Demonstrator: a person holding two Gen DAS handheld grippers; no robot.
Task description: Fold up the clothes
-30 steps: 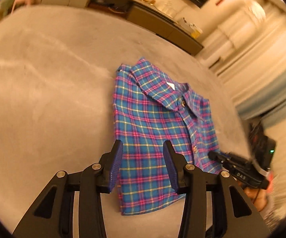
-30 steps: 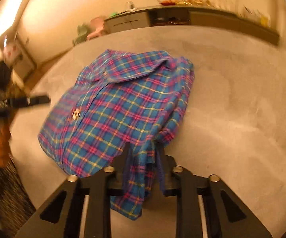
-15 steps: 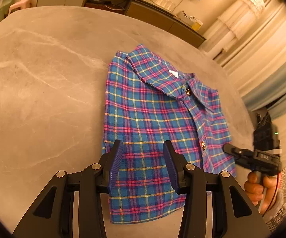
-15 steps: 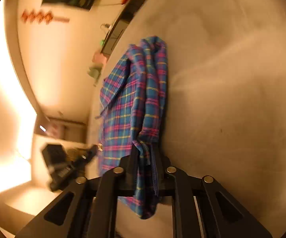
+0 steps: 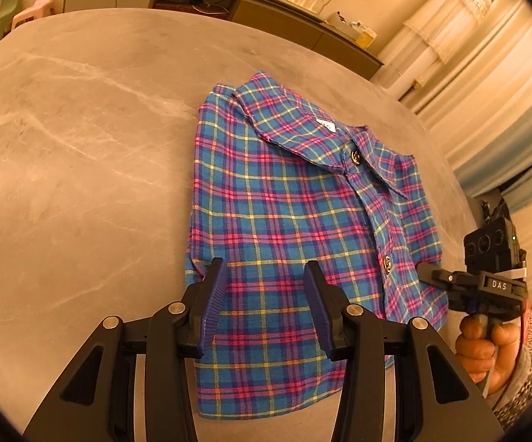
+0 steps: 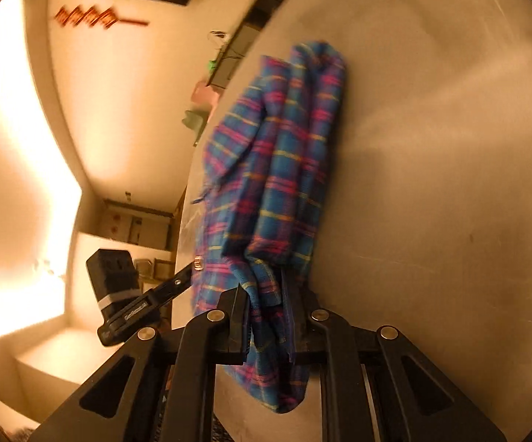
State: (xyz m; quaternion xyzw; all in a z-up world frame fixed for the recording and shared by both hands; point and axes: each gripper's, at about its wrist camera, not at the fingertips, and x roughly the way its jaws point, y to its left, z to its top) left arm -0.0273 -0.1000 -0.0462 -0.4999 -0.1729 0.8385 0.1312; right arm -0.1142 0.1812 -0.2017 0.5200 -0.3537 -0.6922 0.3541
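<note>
A blue and pink plaid shirt point(image 5: 284, 199) lies folded on the grey table, collar at the far end, buttons facing up. My left gripper point(image 5: 266, 276) is open and empty, hovering above the shirt's near hem. My right gripper point(image 5: 422, 270) is at the shirt's right edge in the left wrist view. In the right wrist view my right gripper point(image 6: 266, 294) is shut on the shirt's side edge point(image 6: 266, 276); the view is rolled sideways and the cloth point(image 6: 284, 147) stretches away from the jaws.
The grey marble-look table point(image 5: 81, 147) extends left and far of the shirt. A low cabinet point(image 5: 229, 0) with small items runs along the back wall. Curtains point(image 5: 487, 92) hang at the right. The left gripper also shows in the right wrist view point(image 6: 129, 294).
My right gripper has rolled sideways while holding the shirt's edge. My left gripper has stayed open over the near hem, with the shirt shifting slightly in its view.
</note>
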